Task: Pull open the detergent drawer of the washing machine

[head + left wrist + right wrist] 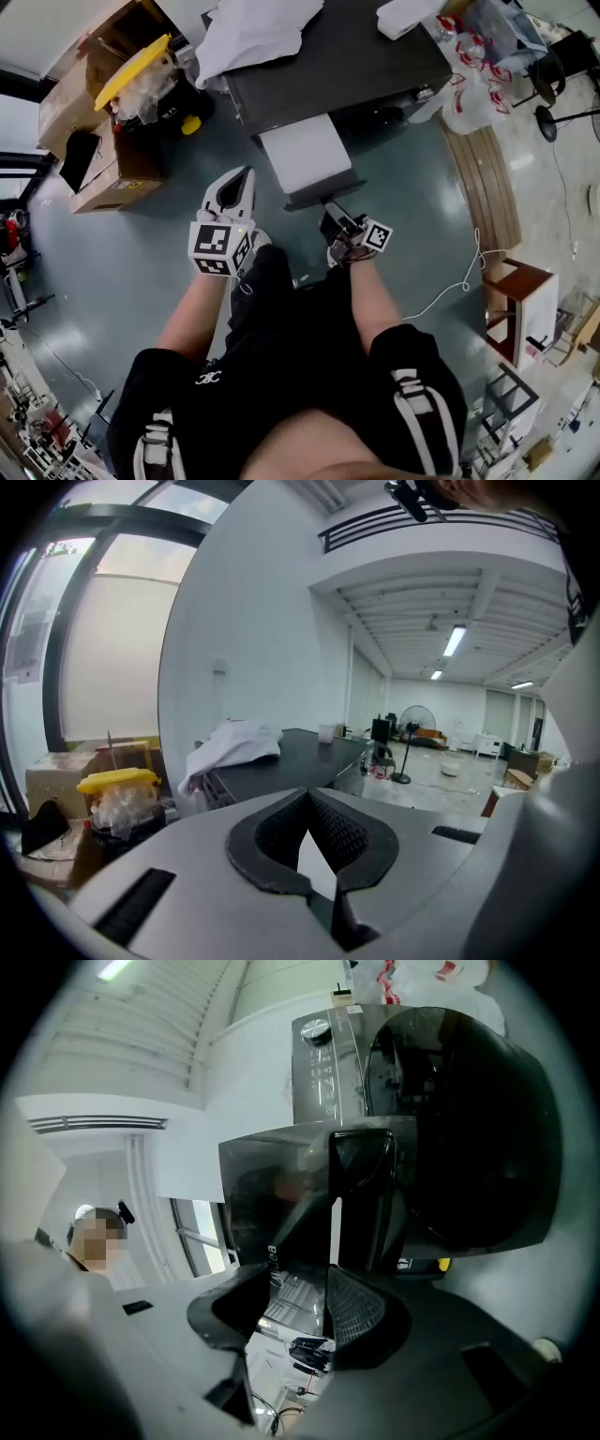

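- One washing machine (375,66), dark-topped, with one white cloth (248,33) heaped on it; only the right gripper view shows its round door (469,1129).
- Two cardboard boxes (112,173) on the floor at the left (one yellow lid (131,70) beside them).
- One detergent drawer (305,155), standing pulled out from the machine's front.
- Right gripper (297,1274) released, jaws apart at the drawer's front panel.
- Left gripper (306,797) clenched empty, off to the drawer's left.

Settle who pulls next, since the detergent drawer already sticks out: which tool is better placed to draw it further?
Right. The right tool is just before the front of the detergent drawer, jaws apart and aimed at it. The left tool sits off to the drawer's side, jaws shut.
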Motion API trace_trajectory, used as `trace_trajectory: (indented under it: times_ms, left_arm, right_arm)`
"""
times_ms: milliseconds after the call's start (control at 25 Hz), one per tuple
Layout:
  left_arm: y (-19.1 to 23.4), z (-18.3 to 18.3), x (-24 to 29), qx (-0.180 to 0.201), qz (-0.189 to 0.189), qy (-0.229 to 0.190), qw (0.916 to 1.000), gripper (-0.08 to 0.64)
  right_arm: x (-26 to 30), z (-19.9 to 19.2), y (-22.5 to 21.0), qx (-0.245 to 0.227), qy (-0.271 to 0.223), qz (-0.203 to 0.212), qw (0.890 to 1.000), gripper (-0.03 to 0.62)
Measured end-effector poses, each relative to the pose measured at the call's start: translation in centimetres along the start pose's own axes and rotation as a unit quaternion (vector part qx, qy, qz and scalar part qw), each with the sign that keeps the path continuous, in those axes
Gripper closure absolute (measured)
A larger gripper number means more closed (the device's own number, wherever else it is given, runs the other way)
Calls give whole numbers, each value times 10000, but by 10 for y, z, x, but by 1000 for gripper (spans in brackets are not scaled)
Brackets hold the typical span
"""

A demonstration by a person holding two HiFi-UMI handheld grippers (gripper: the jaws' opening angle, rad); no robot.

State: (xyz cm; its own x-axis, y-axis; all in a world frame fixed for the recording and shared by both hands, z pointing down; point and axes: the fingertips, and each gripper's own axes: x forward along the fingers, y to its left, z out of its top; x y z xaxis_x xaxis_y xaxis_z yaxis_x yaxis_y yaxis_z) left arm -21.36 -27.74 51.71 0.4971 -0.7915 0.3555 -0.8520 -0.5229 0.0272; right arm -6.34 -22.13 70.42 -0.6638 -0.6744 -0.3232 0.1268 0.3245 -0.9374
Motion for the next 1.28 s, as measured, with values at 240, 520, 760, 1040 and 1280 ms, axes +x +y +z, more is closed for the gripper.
trace_trajectory:
  times_ms: [240, 520, 760, 1040, 1280]
  left_arm:
    - [-12, -4, -5, 9, -35, 60, 10000, 568]
    - [-35, -4, -9, 150, -129, 97, 9998, 568]
    - [-49, 5, -14, 223, -208, -10, 9995, 568]
    - [-64, 14, -19, 215, -230, -142, 9994, 568]
    - [-79, 26, -15, 135, -284, -294, 9991, 567]
  right_arm:
    - [-22, -7, 7, -20, 145, -122, 9998, 407]
    - [-46, -19, 15, 35, 114, -235, 9997, 405]
    - [-61, -24, 16, -42, 120, -384, 9992, 405]
    - [-61, -21, 19, -261, -10, -779, 9966, 402]
    - [-97, -10, 5, -929, 348, -2469, 9639, 402]
